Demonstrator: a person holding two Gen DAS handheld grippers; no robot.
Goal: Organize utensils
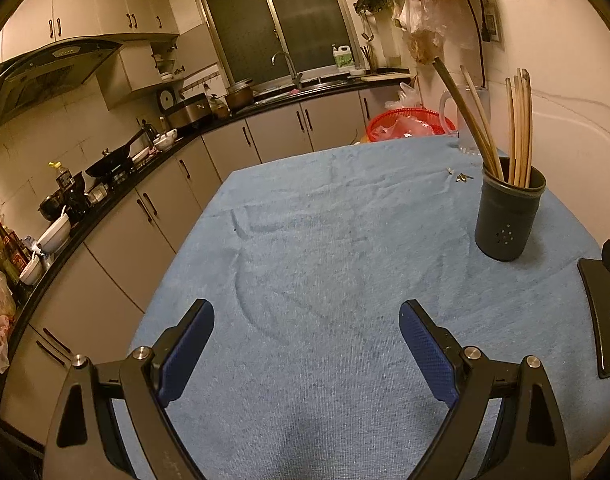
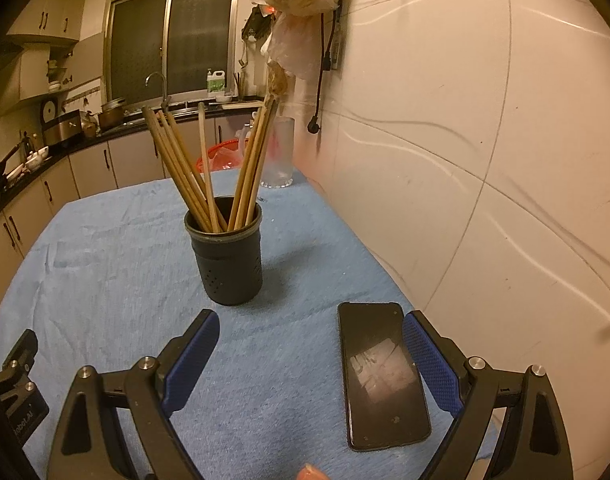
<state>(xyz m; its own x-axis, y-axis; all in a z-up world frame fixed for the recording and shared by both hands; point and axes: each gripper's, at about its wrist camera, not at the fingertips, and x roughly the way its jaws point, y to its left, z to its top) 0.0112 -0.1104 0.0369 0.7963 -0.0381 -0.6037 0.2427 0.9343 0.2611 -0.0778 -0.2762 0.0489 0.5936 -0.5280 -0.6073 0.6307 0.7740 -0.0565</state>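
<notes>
wooden chopsticks [image 2: 209, 168] standing in a dark round plastic holder [image 2: 228, 258]
left gripper [image 1: 305, 336] and right gripper [image 2: 310, 338] both spread apart, empty, over the blue-clothed surface [image 1: 325, 240]; black phone [image 2: 381, 368] beside.

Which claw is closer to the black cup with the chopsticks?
Right. The right gripper sits open just before the black cup. The left gripper, also open, is farther away, off to the cup's left.

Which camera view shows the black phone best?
The right wrist view: the phone lies flat on the blue cloth, whole screen visible. The left wrist view catches only its dark edge at the right border.
</notes>
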